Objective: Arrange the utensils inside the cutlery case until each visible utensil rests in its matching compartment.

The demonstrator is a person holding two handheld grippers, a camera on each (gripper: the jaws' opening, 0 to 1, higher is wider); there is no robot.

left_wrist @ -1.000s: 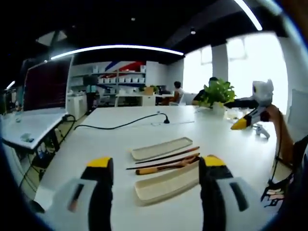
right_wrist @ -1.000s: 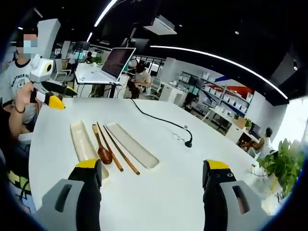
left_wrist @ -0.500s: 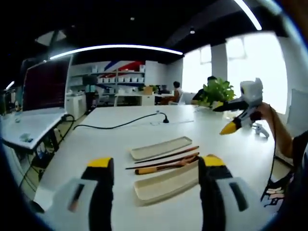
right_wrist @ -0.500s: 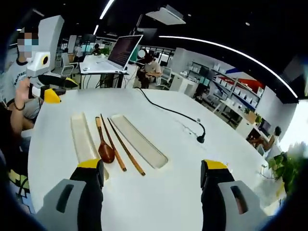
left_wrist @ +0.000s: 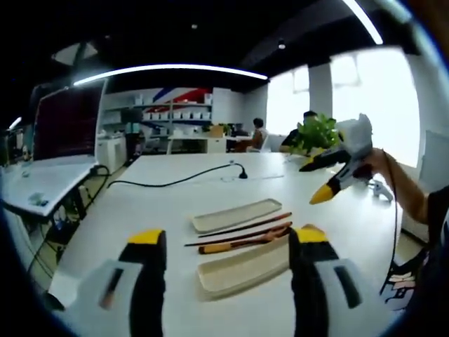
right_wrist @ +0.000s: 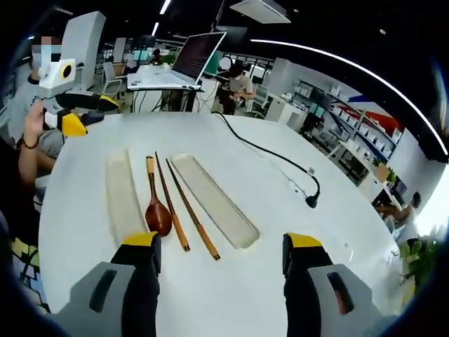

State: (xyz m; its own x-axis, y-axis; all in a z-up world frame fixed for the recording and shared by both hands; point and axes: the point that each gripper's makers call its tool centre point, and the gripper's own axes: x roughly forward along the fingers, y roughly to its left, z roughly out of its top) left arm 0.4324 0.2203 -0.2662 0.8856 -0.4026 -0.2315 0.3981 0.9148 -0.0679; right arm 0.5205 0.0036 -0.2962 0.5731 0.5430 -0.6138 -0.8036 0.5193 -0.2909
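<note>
On the white table [left_wrist: 140, 203] lie two long cream case halves, one farther [left_wrist: 235, 215] and one nearer [left_wrist: 242, 270], both with nothing in them. Between them rest a pair of dark chopsticks [left_wrist: 242, 228] and a wooden spoon [left_wrist: 238, 243]. My left gripper [left_wrist: 227, 239] hovers open just short of them. In the right gripper view the same halves [right_wrist: 123, 196] [right_wrist: 210, 200] flank the spoon [right_wrist: 157, 210] and chopsticks [right_wrist: 184, 216]. My right gripper [right_wrist: 222, 242] is open above the table, near the utensils' ends. Each gripper appears in the other's view, hand-held: right [left_wrist: 314, 182], left [right_wrist: 88, 116].
A black cable [left_wrist: 175, 184] [right_wrist: 280, 165] crosses the table behind the case. An open laptop [right_wrist: 189, 60] stands on a desk beyond, a dark screen [left_wrist: 66, 126] to the left. A potted plant [left_wrist: 316, 133] sits at the far end. People sit in the background.
My right gripper has come in toward the utensils and lower, so they look larger in its view. The left gripper has stayed still. The utensils have not moved.
</note>
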